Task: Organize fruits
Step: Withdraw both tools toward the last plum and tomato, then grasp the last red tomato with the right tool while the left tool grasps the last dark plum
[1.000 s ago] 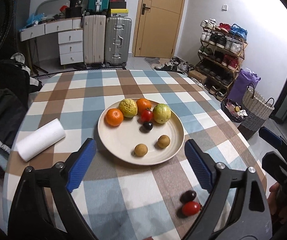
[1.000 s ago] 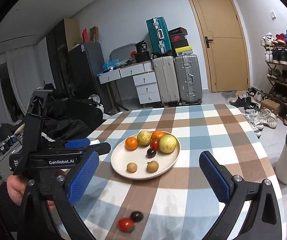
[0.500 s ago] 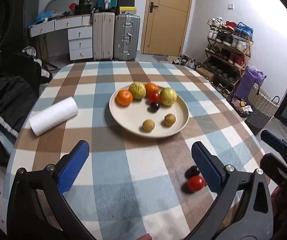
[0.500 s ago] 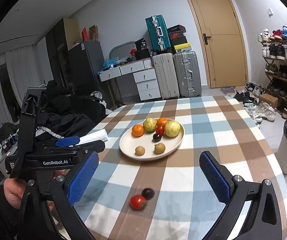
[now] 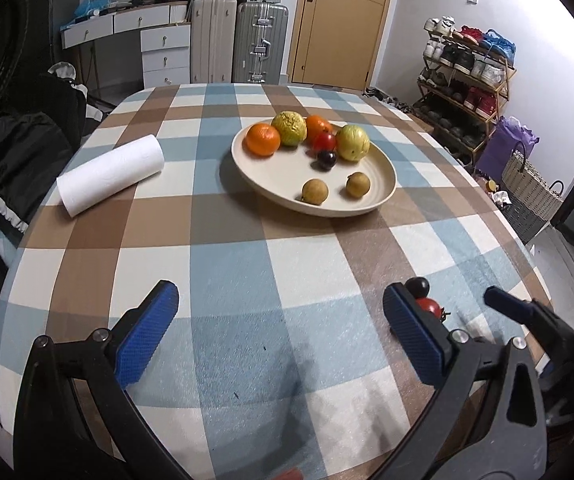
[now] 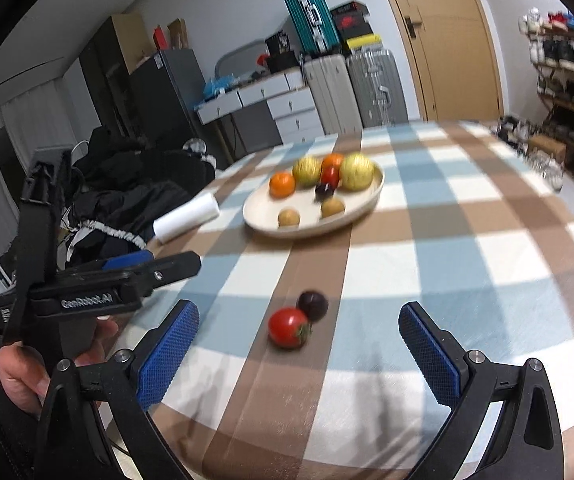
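On the checked desk [image 5: 247,280] | plate [image 5: 279,184] holds oranges, guavas, tomato, plum, two brown fruits | loose tomato [image 6: 287,327] and plum [image 6: 313,305] lie before right gripper [image 6: 299,354] | left gripper [image 5: 279,332] empty | both jaws spread

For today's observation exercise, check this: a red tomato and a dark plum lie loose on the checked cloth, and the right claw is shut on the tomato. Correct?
Not quite. The right wrist view shows the right claw open, holding nothing; the tomato and plum do lie loose on the cloth.
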{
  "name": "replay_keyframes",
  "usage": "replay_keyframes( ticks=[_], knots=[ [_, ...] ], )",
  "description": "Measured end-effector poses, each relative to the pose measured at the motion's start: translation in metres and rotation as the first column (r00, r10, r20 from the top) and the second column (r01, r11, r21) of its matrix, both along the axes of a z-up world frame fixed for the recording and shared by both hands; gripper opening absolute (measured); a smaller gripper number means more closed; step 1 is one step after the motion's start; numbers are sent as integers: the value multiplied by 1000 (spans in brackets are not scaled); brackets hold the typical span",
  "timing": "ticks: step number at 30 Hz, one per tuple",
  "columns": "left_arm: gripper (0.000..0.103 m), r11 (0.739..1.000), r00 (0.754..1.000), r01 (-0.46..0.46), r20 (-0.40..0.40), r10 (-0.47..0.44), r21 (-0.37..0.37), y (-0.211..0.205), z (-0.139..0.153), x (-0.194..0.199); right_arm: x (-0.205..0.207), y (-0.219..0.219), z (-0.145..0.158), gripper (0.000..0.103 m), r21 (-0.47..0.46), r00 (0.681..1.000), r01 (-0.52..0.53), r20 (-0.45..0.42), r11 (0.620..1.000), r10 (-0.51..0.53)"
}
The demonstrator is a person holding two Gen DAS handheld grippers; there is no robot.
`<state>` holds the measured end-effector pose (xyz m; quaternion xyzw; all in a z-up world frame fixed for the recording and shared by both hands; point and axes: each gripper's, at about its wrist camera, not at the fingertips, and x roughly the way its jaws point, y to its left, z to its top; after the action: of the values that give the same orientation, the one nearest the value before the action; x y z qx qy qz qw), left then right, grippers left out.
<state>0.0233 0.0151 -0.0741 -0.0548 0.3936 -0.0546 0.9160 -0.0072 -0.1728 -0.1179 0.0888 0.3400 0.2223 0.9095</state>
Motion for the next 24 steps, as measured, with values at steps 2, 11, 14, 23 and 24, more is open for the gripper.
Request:
replay_keyframes(
  ticks=[2, 11, 14, 23, 24],
  knots=[
    [102, 1000, 1000, 0, -3, 0, 3, 0, -2, 0, 2, 5, -7, 102, 5, 1000, -7, -20, 1000, 7],
    [102, 1000, 1000, 18, -24, -18, 11, -2, -8, 5, 15, 20, -19, 91, 15, 998, -21, -53, 1000, 21],
    [102, 999, 1000, 17, -15, -17, 31, -4, -8, 6, 20, 23, -23, 80, -7, 997, -4, -71, 1000, 4],
    [102, 999, 1000, 21, -17, -20, 49, -7, -9, 10, 21, 27, -26, 46, -21, 997, -21, -77, 1000, 19],
    [102, 998, 1000, 21, -17, -20, 52, -8, -10, 10, 21, 26, -26, 40, -16, 997, -24, -78, 1000, 23]
  ],
)
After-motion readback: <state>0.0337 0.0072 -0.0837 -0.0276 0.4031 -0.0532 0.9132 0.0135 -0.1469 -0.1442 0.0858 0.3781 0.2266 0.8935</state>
